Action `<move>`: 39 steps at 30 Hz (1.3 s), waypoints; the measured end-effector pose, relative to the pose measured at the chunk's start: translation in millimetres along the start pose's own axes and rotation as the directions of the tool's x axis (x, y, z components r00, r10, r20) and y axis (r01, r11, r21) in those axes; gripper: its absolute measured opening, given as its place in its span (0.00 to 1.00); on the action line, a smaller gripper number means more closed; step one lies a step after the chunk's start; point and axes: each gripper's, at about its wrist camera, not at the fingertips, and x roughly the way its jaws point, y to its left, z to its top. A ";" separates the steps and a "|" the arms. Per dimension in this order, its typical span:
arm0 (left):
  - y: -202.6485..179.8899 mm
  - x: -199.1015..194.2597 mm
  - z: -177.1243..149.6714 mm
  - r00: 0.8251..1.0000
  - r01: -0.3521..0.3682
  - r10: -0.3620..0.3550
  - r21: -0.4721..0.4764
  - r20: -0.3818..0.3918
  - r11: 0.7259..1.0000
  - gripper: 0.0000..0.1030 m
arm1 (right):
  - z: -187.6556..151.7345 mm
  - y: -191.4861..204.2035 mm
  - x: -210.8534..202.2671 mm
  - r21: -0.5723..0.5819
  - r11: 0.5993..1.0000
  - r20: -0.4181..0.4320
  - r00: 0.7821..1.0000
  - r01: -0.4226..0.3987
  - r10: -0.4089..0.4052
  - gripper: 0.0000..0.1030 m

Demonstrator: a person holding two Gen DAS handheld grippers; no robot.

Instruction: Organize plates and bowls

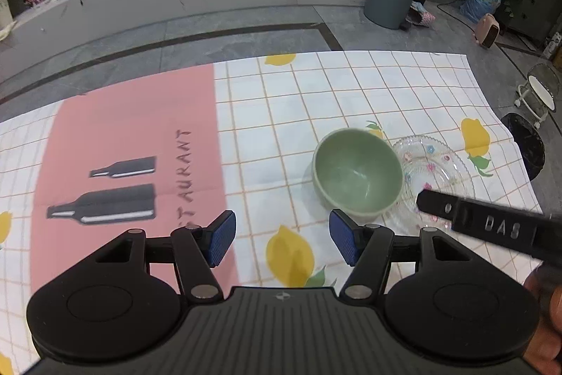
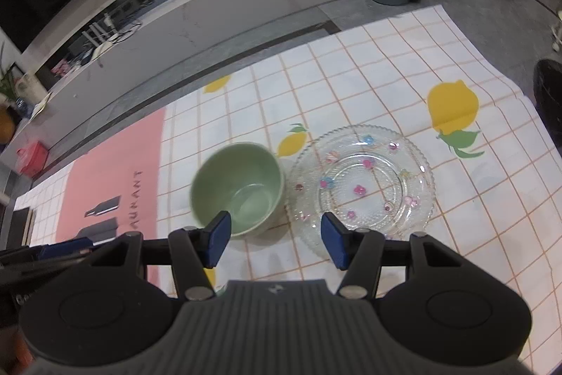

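Both the left gripper (image 1: 282, 238) and right gripper (image 2: 275, 240) hover with jaws apart, empty, above the green bowl (image 2: 239, 188) beside the glass plate (image 2: 365, 185).

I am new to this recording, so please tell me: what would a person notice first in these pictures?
First the green bowl, standing empty on the lemon-print tablecloth, with a clear glass plate with small coloured flowers right beside it. Both grippers, left gripper and right gripper, hang open above them, holding nothing.
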 end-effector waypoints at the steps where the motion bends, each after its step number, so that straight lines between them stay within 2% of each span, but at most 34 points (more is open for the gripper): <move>1: -0.2 4.9 3.9 1.000 0.003 -0.003 0.000 -0.008 1.000 0.70 | 1.0 -2.1 2.9 0.019 1.000 0.003 1.000 0.007 -0.007 0.54; 7: 3.4 22.5 23.9 1.000 0.012 -0.012 -0.003 -0.020 1.000 0.70 | 9.8 -9.8 16.7 0.119 0.993 0.016 1.000 -0.013 0.011 0.50; 13: 5.1 35.2 38.9 1.000 0.007 -0.007 0.006 -0.022 1.000 0.70 | 21.3 -20.7 25.1 0.259 0.965 0.056 0.998 -0.041 0.027 0.49; 22: -0.5 69.9 42.4 0.998 0.038 -0.036 0.028 -0.058 0.999 0.70 | 20.8 -14.9 54.8 0.253 0.968 0.004 1.000 0.002 -0.003 0.41; 26: -2.8 84.4 34.1 0.994 0.064 -0.062 0.024 -0.088 0.998 0.70 | 19.1 -9.1 64.8 0.245 0.970 -0.024 1.000 -0.004 0.010 0.30; 34: -1.8 95.6 25.3 0.992 0.081 -0.079 0.021 -0.095 0.996 0.55 | 11.4 0.3 80.9 0.211 0.977 -0.064 0.998 0.039 -0.026 0.29; 39: -3.5 97.9 22.3 0.994 0.078 -0.074 0.041 -0.086 0.996 0.54 | 10.7 3.8 81.8 0.185 0.980 -0.059 0.996 0.079 -0.070 0.29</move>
